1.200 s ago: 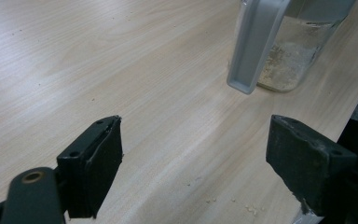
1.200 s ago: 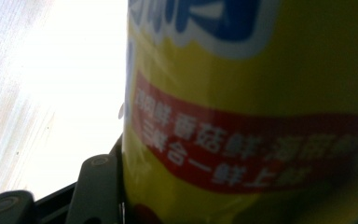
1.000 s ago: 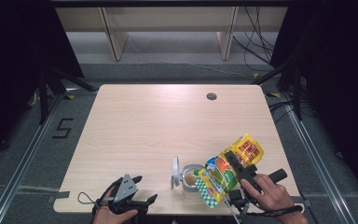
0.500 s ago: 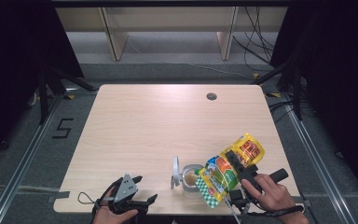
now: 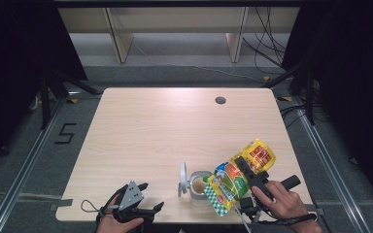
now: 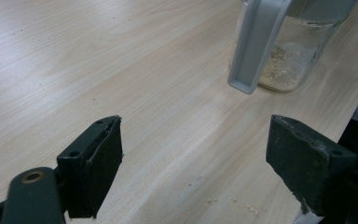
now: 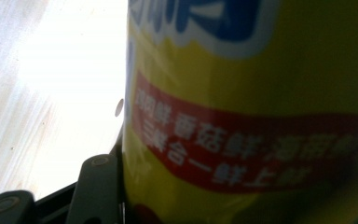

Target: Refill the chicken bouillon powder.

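High view: the right tool [image 5: 246, 175] grips a yellow seasoning pouch [image 5: 240, 174], held tilted with its lower green-checked end over the mouth of a clear jar [image 5: 200, 184]. The jar stands near the table's [image 5: 165, 131] front edge, its grey hinged lid [image 5: 182, 178] flipped up at the left side. The left tool [image 5: 143, 199] rests at the front-left edge, well apart from the jar.

Left gripper view: both black jaws stand wide apart with nothing between them, bare table below. The jar, with pale granules at its bottom, sits ahead; a few crumbs lie on the wood.

Right gripper view: the pouch's yellow face with a red band sits pressed against the left jaw.
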### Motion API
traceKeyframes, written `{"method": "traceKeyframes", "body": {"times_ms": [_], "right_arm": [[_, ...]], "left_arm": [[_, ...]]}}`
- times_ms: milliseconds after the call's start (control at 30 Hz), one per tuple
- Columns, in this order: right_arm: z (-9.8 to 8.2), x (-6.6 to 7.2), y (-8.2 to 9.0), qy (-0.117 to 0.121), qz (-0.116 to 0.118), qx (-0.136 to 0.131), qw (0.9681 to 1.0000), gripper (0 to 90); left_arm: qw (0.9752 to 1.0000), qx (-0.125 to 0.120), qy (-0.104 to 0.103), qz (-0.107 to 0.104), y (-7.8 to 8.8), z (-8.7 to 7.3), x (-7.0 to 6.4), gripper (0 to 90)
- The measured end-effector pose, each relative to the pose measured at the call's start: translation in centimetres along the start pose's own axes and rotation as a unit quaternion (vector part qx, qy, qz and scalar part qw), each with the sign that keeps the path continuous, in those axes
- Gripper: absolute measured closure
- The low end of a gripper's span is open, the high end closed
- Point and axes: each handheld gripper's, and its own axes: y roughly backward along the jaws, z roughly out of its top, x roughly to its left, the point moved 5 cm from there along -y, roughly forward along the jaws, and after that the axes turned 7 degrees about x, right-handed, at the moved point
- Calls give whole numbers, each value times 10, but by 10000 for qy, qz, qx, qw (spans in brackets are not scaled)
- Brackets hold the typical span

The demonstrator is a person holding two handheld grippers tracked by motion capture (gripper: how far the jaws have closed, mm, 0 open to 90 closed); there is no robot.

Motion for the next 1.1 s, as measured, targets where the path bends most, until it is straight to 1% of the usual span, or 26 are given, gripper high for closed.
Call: {"method": "traceKeyframes", "body": {"times_ms": [33, 67, 133, 167, 200, 233, 267, 367, 467, 500, 533, 567, 633, 833, 867, 900, 933, 967, 1100], "right_arm": [[0, 0, 0, 5, 0, 4, 10000, 470], [0, 0, 0, 6, 10, 3, 10000, 470], [0, 0, 0, 62, 51, -33, 10000, 470], [0, 0, 0, -2, 2, 6, 10000, 470], [0, 0, 0, 85, 53, -20, 9999, 470], [0, 0, 0, 88, 46, -23, 9999, 470], [0, 0, 1, 24, -3, -1, 10000, 471], [0, 0, 1, 67, -13, 17, 10000, 473], [0, 0, 1, 36, -6, -4, 10000, 474], [0, 0, 0, 47, 2, 3, 10000, 474], [0, 0, 0, 99, 59, -20, 9999, 474], [0, 0, 0, 64, -4, -5, 10000, 474], [0, 0, 1, 37, -16, -5, 10000, 474], [0, 0, 1, 52, -31, -2, 10000, 478], [0, 1, 1, 61, -33, 5, 10000, 480], [0, 1, 0, 106, 16, -26, 9999, 480], [0, 1, 1, 32, -25, -5, 10000, 480], [0, 1, 1, 38, -26, -13, 10000, 481], [0, 0, 1, 37, -31, -10, 10000, 481]], "left_arm": [[10000, -11, -11, 7, 0, 0, 0, 181], [10000, 35, -24, -22, 0, 0, 0, 181], [10000, 34, -27, -17, 0, 0, 0, 181], [10000, -5, -6, 3, 0, 0, 0, 181], [10000, -15, -16, 11, 0, 0, 0, 181], [10000, 13, -28, -8, 0, 0, 0, 181], [10000, 37, -30, -19, 1, 0, 0, 181], [10000, 28, -13, -17, 0, 0, 0, 181], [10000, 11, -24, -6, 0, 0, 0, 181], [10000, 30, -27, -15, 0, 0, 0, 181], [10000, 28, -11, -17, 0, 0, 0, 181], [10000, 14, -23, -10, 0, 0, 0, 181], [10000, 34, -24, -16, 0, 0, 0, 181], [10000, 3, -23, 4, 0, 0, 0, 181], [10000, 36, -21, -20, 0, 0, 0, 181], [10000, 37, -38, -17, 0, 0, 0, 181], [10000, 25, -11, -23, 0, 0, 0, 181], [10000, 8, -35, 0, 0, 0, 0, 181], [10000, 32, -14, -25, 0, 0, 0, 181]]}}
